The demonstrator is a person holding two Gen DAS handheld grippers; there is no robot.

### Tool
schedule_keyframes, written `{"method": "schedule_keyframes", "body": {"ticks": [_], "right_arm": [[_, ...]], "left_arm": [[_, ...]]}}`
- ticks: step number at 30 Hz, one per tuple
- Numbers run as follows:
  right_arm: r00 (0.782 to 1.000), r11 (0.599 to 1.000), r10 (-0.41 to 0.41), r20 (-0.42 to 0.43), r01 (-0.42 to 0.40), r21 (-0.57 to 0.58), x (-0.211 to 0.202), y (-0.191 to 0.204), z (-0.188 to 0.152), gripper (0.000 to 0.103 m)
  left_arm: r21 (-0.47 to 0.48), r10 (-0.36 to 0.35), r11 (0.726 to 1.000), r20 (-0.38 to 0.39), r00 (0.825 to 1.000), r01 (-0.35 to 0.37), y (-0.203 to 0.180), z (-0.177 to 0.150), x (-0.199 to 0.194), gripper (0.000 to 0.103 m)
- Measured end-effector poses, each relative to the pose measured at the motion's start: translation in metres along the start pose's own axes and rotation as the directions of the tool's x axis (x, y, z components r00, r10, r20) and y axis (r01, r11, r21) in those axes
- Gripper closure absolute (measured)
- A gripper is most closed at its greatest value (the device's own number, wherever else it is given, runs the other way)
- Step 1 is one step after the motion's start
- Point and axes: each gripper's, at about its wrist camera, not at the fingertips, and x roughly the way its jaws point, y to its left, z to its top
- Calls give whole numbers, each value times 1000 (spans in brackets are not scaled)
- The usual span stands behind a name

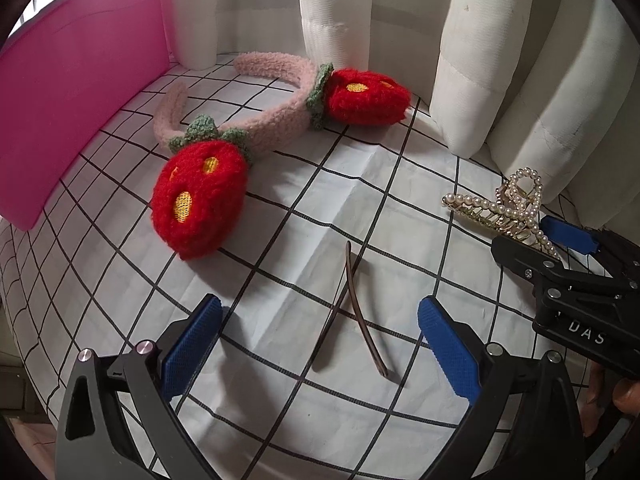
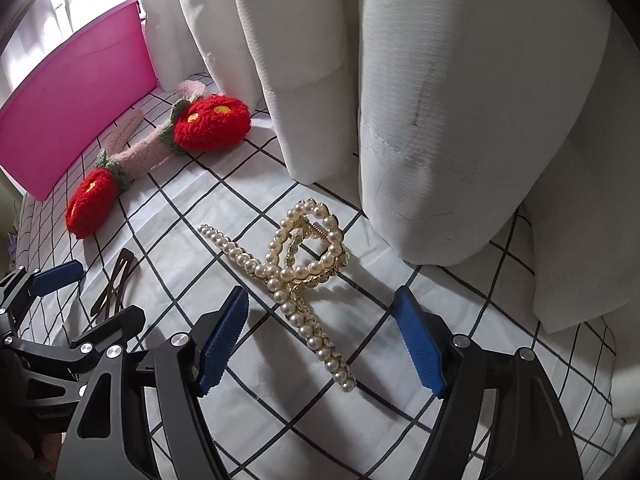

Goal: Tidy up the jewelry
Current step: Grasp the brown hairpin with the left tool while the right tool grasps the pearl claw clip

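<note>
My right gripper [image 2: 320, 340] stands wide open above the gold claw clip covered with white pearls [image 2: 304, 272], which lies on the white tablecloth with black grid lines [image 2: 400, 420], just beside the white curtain [image 2: 440, 100]. I judge this clip to be light but stiff, with round slippery pearls and a spring hinge, so I would take it across the narrow pearl arm between my blue pads [image 2: 222, 340], not on the loop. My left gripper [image 1: 320, 344] is also open, with the thin brown metal snap clip [image 1: 364, 312] between its fingers; it seems flat and hard to lift. The pink fluffy headband with red knitted strawberries [image 1: 280, 120] is soft and lies near the pink box [image 1: 80, 100]
</note>
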Motion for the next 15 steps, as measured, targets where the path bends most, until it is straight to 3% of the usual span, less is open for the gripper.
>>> {"method": "schedule_keyframes", "body": {"ticks": [8, 15], "right_arm": [[999, 999, -18, 27, 19, -39, 10, 1, 4, 9], [999, 999, -35, 26, 36, -27, 10, 2, 10, 9]], "left_arm": [[21, 34, 999, 77, 996, -36, -5, -11, -2, 6], [8, 44, 999, 63, 997, -44, -7, -11, -4, 6]]}}
